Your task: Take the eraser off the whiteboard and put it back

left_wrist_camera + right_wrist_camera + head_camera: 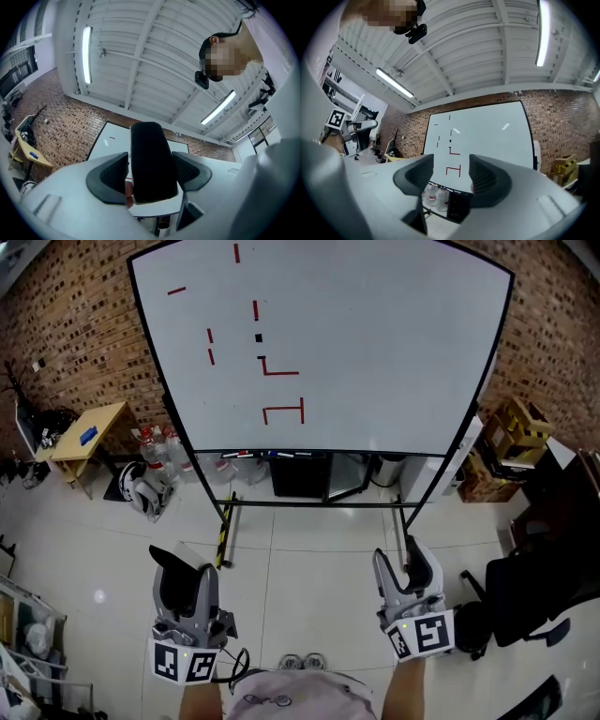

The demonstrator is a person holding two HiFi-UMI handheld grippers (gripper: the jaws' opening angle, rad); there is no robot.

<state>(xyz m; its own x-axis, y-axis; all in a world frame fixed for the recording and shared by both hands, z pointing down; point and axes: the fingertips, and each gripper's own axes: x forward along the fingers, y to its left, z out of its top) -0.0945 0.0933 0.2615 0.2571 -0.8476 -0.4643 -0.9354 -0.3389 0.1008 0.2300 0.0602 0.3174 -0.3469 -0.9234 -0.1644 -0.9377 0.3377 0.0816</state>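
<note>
The black eraser [152,161] stands upright between the jaws of my left gripper [151,171], which is shut on it. In the head view the left gripper [180,570] and the eraser [174,579] are at lower left, well back from the whiteboard [375,343]. The board stands on a black frame and bears red marks [281,413] and a small black square [259,337]. My right gripper [405,566] is at lower right, open, with nothing between its jaws. In the right gripper view the whiteboard [487,136] shows through the right gripper's [451,176] gap.
A marker tray [272,455] runs along the board's lower edge, with a black box [300,476] under it. A wooden table [89,432], water bottles [155,446] and a white helmet [145,491] are at left. Cardboard boxes [516,432] and a black chair [534,587] are at right.
</note>
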